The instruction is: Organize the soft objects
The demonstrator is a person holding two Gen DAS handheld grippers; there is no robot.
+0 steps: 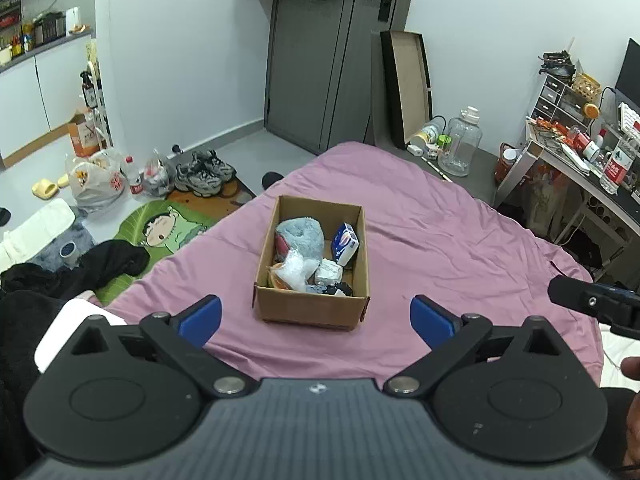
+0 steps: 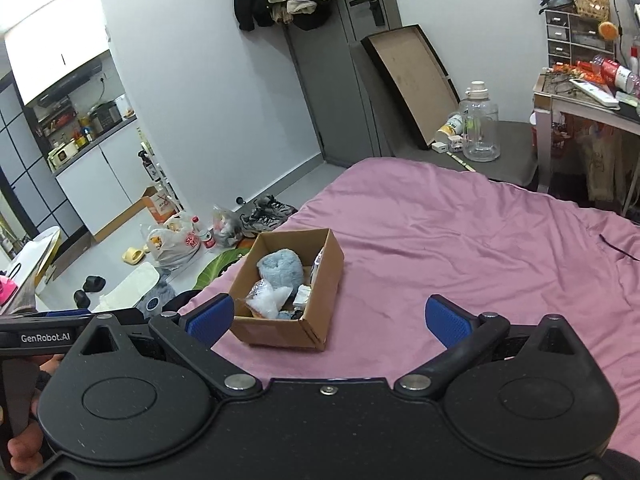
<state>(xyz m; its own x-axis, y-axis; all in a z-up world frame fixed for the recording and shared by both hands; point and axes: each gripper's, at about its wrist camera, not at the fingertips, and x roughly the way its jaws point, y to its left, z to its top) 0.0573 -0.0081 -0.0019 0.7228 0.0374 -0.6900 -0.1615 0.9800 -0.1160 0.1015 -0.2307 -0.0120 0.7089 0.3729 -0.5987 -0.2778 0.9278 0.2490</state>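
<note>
Cardboard box point(image 1: 312, 260) sits on the pink bed cover point(image 1: 440, 240), holding the soft things: a grey-blue plush point(image 1: 300, 236), a clear crinkly bag point(image 1: 294, 270), a small blue-and-white packet point(image 1: 346, 242) and a white wrapped piece point(image 1: 329, 272). No loose soft item shows on the cover, so the sorting looks close to done. Both tools hang back from the box with nothing between the blue pads: the left tool point(image 1: 316, 320) is spread wide, and the right tool point(image 2: 328, 320) is released too. If anything more goes in, a good approach is from above the open top, lowering past the rim before letting go, so the light box is not nudged across the cover. Readable writing: "GenRobot.AI" on the left tool's handle point(image 2: 44, 338) in the right wrist view. The packet's print is too small to read.
</note>
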